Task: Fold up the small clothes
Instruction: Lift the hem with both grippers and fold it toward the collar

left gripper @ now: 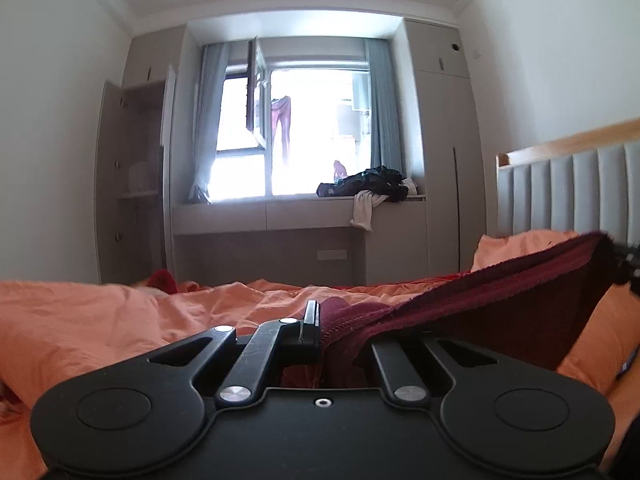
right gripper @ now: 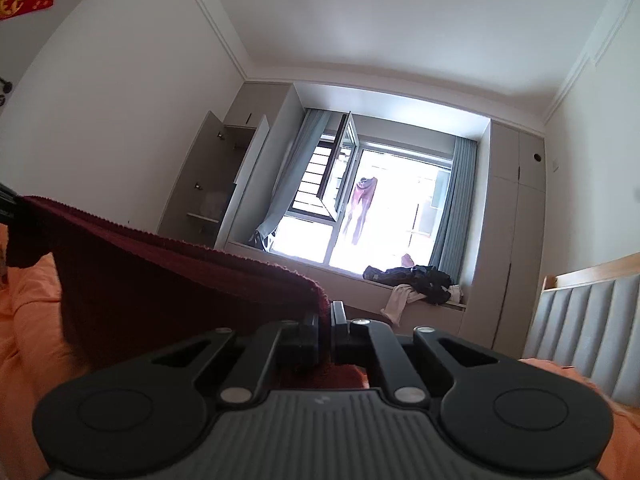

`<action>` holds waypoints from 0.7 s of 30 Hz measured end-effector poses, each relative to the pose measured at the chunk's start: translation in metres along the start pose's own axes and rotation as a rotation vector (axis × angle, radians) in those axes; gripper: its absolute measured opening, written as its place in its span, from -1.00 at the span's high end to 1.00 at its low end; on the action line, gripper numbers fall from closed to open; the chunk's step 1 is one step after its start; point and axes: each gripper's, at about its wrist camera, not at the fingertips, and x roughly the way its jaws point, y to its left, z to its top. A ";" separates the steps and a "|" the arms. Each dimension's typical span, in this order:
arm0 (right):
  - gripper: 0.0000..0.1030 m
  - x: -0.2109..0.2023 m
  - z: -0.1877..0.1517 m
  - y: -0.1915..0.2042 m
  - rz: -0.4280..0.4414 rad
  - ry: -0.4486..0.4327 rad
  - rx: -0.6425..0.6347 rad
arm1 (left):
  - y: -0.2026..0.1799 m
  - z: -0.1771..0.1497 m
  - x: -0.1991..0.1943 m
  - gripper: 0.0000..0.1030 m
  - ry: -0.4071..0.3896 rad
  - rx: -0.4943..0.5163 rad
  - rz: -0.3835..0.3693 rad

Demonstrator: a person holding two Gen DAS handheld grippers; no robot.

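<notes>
Both hand-held grippers, left point(left gripper: 320, 320) and right point(right gripper: 325, 320), clamp maroon knit point(left gripper: 500, 292) top corners; soft, light, drapes toward 6 o'clock.

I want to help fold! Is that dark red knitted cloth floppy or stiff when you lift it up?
Probably floppy: the dark red knitted cloth sags between the left gripper and the right gripper, both shut on its edge. It looks light, since pinched corners alone carry it. The rough knit likely won't slip easily, but it may stretch.
</notes>
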 end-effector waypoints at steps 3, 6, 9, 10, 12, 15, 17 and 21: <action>0.90 0.050 -0.002 -0.006 0.002 -0.007 -0.029 | 0.012 0.012 0.039 0.93 0.002 -0.052 0.009; 0.90 0.103 -0.003 -0.006 0.014 0.012 -0.058 | 0.019 0.020 0.080 0.93 0.019 -0.072 0.034; 0.90 0.155 -0.011 -0.003 0.030 0.044 -0.090 | 0.027 0.022 0.124 0.93 0.062 -0.096 0.066; 0.89 0.171 -0.016 -0.001 0.035 0.055 -0.096 | 0.032 0.022 0.134 0.92 0.076 -0.099 0.076; 0.89 0.201 -0.029 0.004 0.046 0.084 -0.099 | 0.041 0.015 0.165 0.92 0.123 -0.098 0.101; 0.89 0.244 -0.055 0.014 0.064 0.142 -0.099 | 0.054 0.003 0.208 0.92 0.184 -0.096 0.126; 0.89 0.270 -0.073 0.021 0.084 0.187 -0.095 | 0.064 -0.009 0.236 0.92 0.232 -0.111 0.137; 0.89 0.313 -0.104 0.032 0.140 0.284 -0.106 | 0.087 -0.032 0.278 0.91 0.328 -0.179 0.121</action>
